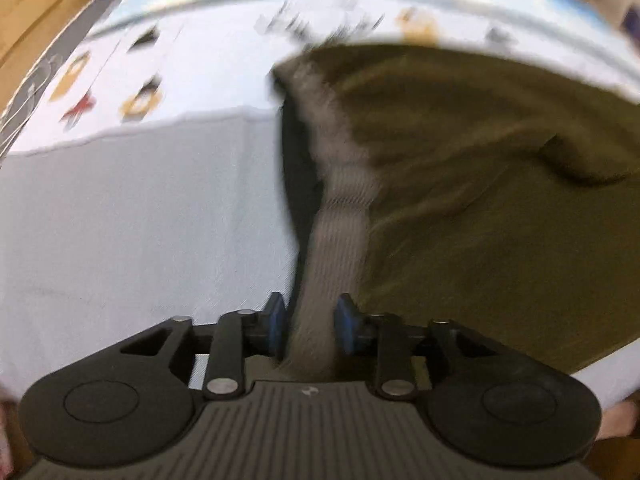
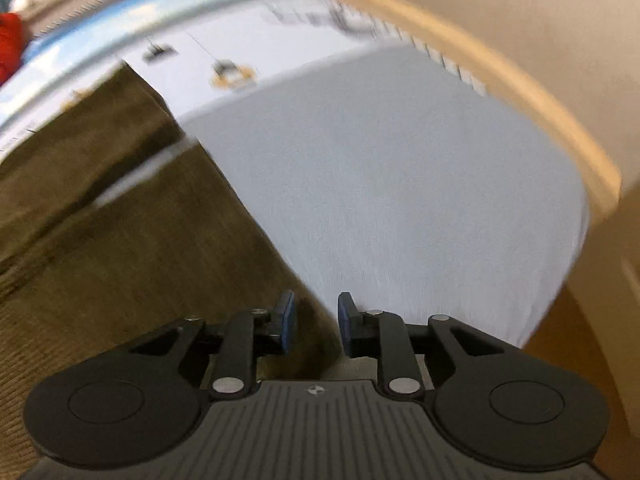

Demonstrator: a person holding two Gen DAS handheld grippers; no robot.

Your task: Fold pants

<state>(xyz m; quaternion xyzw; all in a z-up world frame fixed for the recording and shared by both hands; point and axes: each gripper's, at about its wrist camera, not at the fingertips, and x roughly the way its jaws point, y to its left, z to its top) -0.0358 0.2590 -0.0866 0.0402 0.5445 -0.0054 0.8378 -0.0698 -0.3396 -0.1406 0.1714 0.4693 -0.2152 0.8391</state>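
Olive-brown corduroy pants (image 1: 480, 184) lie on a white sheet (image 1: 140, 220), with a grey ribbed waistband (image 1: 340, 208) along their left edge. My left gripper (image 1: 308, 328) is shut on the waistband, which runs up between the blue pads (image 1: 276, 324). In the right wrist view the pants (image 2: 120, 240) fill the left side, with their straight edge running down to my right gripper (image 2: 314, 326). That gripper is shut on the pants' edge, fabric between its blue pads (image 2: 286, 320). Both views are motion-blurred.
The sheet (image 2: 400, 200) covers a bed. A patterned white cover with cartoon prints (image 1: 120, 80) and a light blue band (image 2: 120, 20) lies at the far side. A wooden bed frame edge (image 2: 520, 92) curves along the right. A red object (image 2: 10, 40) sits far left.
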